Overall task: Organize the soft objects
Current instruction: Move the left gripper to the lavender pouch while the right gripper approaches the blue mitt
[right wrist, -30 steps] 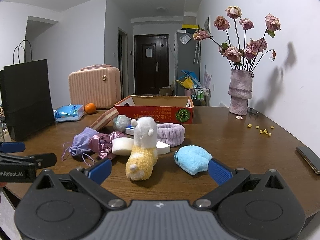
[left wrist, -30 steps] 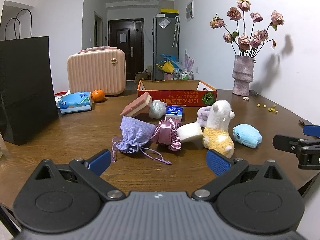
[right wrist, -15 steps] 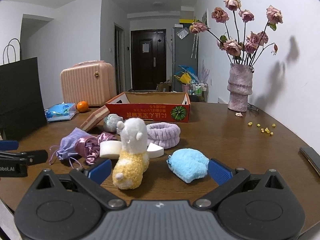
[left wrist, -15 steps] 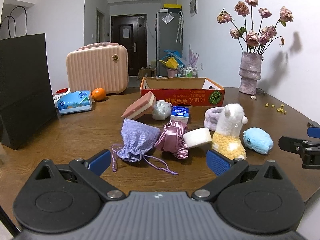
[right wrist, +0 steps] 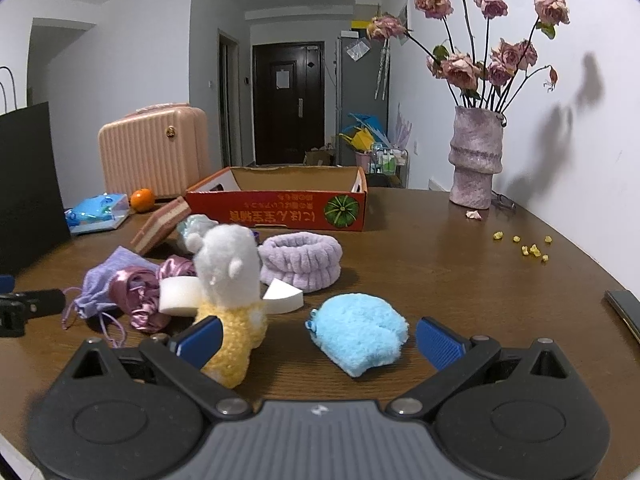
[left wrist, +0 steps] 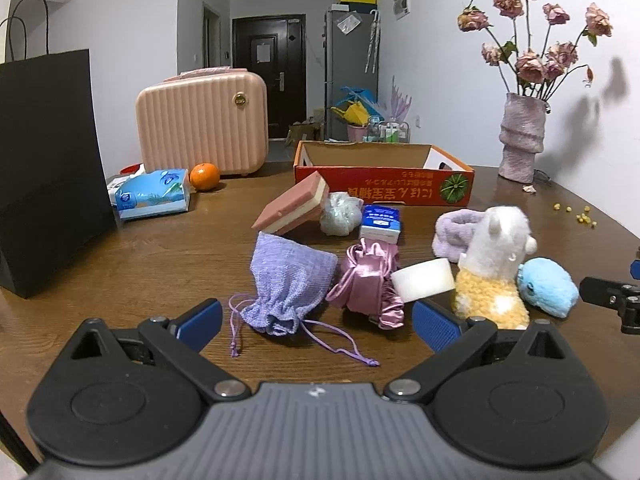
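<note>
Both tools wide open – left tool (left wrist: 316, 322), right tool (right wrist: 318, 338)

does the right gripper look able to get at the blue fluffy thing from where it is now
Probably yes. The right gripper is open, and the blue plush lies on the table straight ahead between its fingers with nothing over it. The alpaca toy stands close by the left finger and might get nudged.

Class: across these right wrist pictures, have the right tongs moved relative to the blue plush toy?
Yes. The right tongs have advanced toward the blue plush toy, which now sits nearly between their open fingers.
</note>
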`<act>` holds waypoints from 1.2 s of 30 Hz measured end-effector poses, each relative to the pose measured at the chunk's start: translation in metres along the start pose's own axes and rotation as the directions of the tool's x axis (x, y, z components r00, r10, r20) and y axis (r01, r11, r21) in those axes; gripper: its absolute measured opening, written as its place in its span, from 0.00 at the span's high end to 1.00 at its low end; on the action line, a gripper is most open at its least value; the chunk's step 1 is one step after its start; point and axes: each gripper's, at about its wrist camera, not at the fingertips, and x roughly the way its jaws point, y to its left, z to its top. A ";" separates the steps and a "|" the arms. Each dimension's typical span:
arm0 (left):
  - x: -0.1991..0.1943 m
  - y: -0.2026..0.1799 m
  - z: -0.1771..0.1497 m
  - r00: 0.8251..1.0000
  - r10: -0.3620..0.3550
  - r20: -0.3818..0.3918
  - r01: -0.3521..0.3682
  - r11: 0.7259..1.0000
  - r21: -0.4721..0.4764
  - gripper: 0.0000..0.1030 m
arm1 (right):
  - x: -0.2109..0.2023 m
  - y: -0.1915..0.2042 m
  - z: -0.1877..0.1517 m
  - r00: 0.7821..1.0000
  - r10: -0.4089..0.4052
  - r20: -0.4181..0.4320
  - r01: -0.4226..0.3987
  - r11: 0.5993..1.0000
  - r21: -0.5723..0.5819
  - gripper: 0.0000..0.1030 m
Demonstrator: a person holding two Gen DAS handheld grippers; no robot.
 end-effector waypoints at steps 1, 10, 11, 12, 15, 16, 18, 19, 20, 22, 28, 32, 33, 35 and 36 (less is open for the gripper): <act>0.003 0.001 0.000 1.000 0.001 -0.003 -0.001 1.000 -0.002 0.00 | 0.003 -0.002 0.000 1.000 -0.002 -0.004 0.002 1.000 0.001 0.00; 0.026 0.012 0.004 0.999 0.022 -0.025 -0.022 0.999 -0.023 0.00 | 0.033 -0.014 0.001 0.999 -0.025 -0.046 0.025 1.000 0.004 0.00; 0.028 0.013 0.004 0.999 0.023 -0.028 -0.024 0.999 -0.026 0.00 | 0.036 -0.016 0.000 0.998 -0.027 -0.050 0.027 1.000 0.004 0.00; 0.031 0.015 0.004 0.999 0.027 -0.032 -0.028 0.999 -0.029 0.00 | 0.040 -0.017 0.000 0.998 -0.029 -0.055 0.030 1.000 0.003 0.00; 0.039 0.017 0.005 0.998 0.043 -0.043 -0.044 0.998 -0.033 0.00 | 0.051 -0.021 0.001 0.997 -0.036 -0.071 0.037 0.999 0.003 0.00; 0.042 0.019 0.005 0.998 0.046 -0.046 -0.048 0.998 -0.036 0.00 | 0.054 -0.022 0.001 0.996 -0.038 -0.076 0.039 0.999 0.003 0.00; 0.046 0.021 0.006 0.997 0.054 -0.050 -0.056 0.998 -0.039 0.00 | 0.062 -0.024 0.002 0.996 -0.042 -0.084 0.042 0.999 0.002 0.00; 0.048 0.022 0.006 0.997 0.054 -0.050 -0.056 0.998 -0.042 0.00 | 0.065 -0.025 0.002 0.995 -0.043 -0.088 0.043 0.999 0.002 0.00; 0.050 0.024 0.007 0.997 0.053 -0.050 -0.056 0.997 -0.045 0.00 | 0.068 -0.026 0.002 0.995 -0.044 -0.092 0.045 0.999 0.002 0.00; 0.053 0.026 0.007 0.998 0.051 -0.047 -0.053 0.997 -0.050 0.00 | 0.075 -0.028 0.002 0.994 -0.046 -0.100 0.046 0.999 0.000 0.00; 0.061 0.034 0.009 0.997 0.058 -0.041 -0.061 0.996 -0.069 0.00 | 0.096 -0.033 0.002 0.991 -0.049 -0.127 0.049 0.999 -0.004 0.00; 0.066 0.040 0.011 0.996 0.075 -0.044 -0.078 0.994 -0.079 0.00 | 0.110 -0.037 0.001 0.988 -0.048 -0.146 0.049 0.999 0.003 0.00; 0.068 0.041 0.011 0.996 0.080 -0.044 -0.083 0.993 -0.079 0.00 | 0.113 -0.038 0.001 0.988 -0.044 -0.150 0.046 0.999 0.007 0.00; 0.070 0.043 0.012 0.995 0.090 -0.047 -0.094 0.992 -0.080 0.00 | 0.118 -0.040 0.001 0.987 -0.036 -0.158 0.038 0.999 0.013 0.00; 0.072 0.044 0.013 0.994 0.094 -0.050 -0.098 0.992 -0.082 0.00 | 0.120 -0.040 0.001 0.986 -0.031 -0.162 0.034 0.999 0.014 0.00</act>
